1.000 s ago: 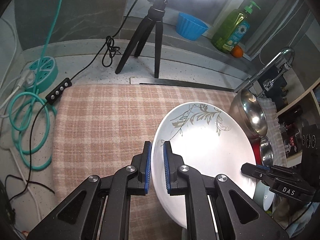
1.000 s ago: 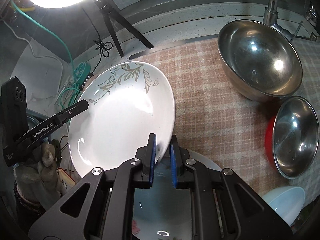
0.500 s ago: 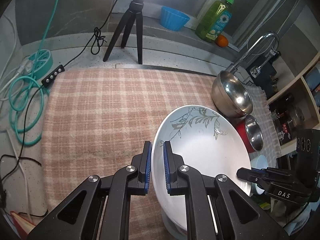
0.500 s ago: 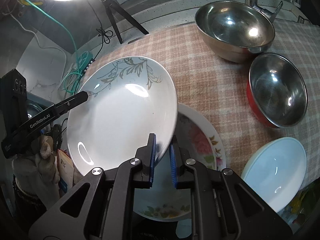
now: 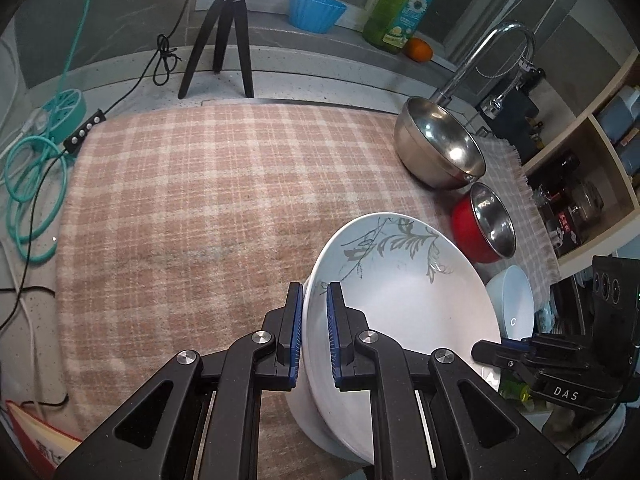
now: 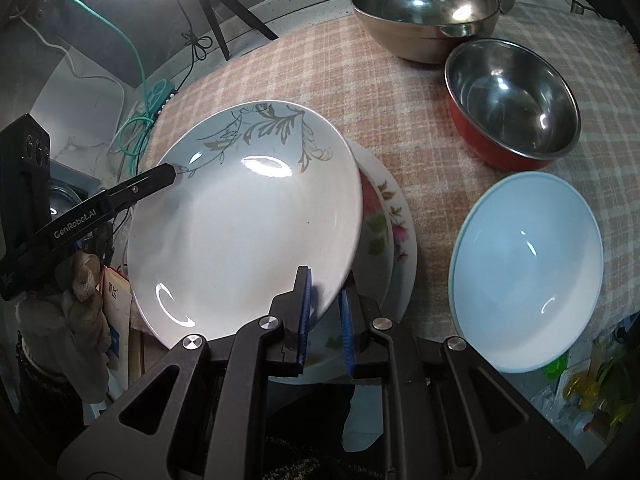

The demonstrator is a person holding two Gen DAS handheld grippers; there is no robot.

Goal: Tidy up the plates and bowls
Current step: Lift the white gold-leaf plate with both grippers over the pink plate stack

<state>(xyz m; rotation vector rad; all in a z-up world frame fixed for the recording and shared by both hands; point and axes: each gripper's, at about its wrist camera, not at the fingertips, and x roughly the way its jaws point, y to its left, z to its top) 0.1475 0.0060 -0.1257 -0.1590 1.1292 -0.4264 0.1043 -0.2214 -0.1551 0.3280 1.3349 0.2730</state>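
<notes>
A white plate with a grey leaf pattern [image 5: 404, 304] [image 6: 244, 224] is held between both grippers. My left gripper [image 5: 314, 312] is shut on its left rim, and my right gripper [image 6: 325, 300] is shut on its near right rim. The plate hangs just above a floral plate [image 6: 384, 224] that lies on the checked cloth [image 5: 224, 200]. To the right are a pale blue bowl [image 6: 528, 268], a red steel-lined bowl [image 6: 512, 100] and a large steel bowl [image 6: 428, 8].
A black tripod [image 5: 224, 36], a teal cable coil [image 5: 32, 184] and a power strip [image 5: 84, 132] sit at the cloth's far left. A blue tub [image 5: 316, 10], a soap bottle [image 5: 400, 8], an orange [image 5: 418, 49] and a tap [image 5: 492, 56] line the back. Shelves [image 5: 580, 184] stand at right.
Both grippers have carried the leaf plate back toward the near edge, over the floral plate. The bowls have come into fuller view at right.
</notes>
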